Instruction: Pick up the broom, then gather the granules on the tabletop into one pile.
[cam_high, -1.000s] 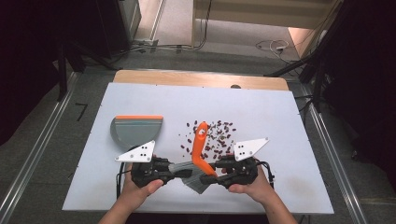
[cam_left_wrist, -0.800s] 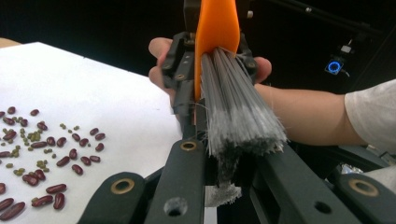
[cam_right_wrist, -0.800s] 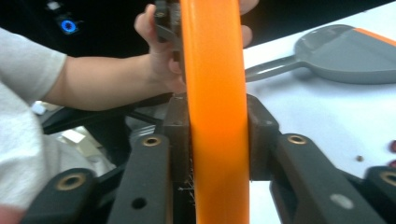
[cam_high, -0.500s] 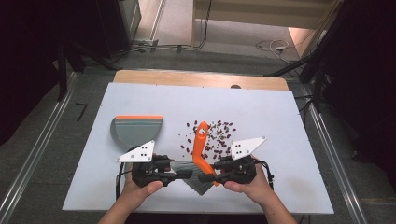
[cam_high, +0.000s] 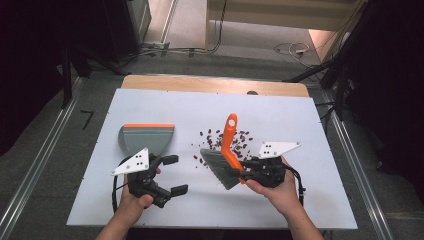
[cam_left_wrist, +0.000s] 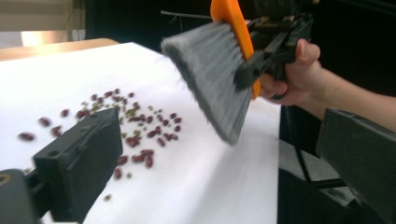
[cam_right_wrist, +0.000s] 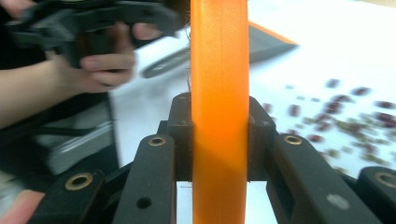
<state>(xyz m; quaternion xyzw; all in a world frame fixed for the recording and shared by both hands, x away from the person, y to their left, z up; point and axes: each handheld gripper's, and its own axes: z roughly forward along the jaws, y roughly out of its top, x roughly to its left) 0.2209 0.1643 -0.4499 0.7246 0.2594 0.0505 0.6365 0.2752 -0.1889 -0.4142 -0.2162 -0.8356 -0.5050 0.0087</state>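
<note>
Red-brown beans (cam_high: 227, 142) lie scattered in a loose patch on the white tabletop (cam_high: 300, 195), right of centre and a little beyond the two grippers; they look like the mess that the tools here are meant for. The right gripper (cam_high: 248, 171) is clamped on the orange plastic handle of a small hand brush (cam_high: 226, 152); in the right gripper view the handle (cam_right_wrist: 219, 112) stands pinched between both jaws, a hold tight enough, I judge, to keep it from twisting when the bristles drag. The grey bristle head (cam_left_wrist: 212, 77) hangs tilted just above the table at the near edge of the bean patch, with the handle leaning away over the beans; that stance suits a sweeping stroke, though which way it will go I cannot tell. The left gripper (cam_high: 172, 175) holds nothing; its jaws stand wide apart, and it rests low over the table near the person's side. A grey plastic dustpan with an orange rim (cam_high: 146, 137) sits flat on the table just beyond that gripper, well apart from the beans; its placing on the left makes it the natural thing for the free hand to take, so that beans can be swept toward it.
</note>
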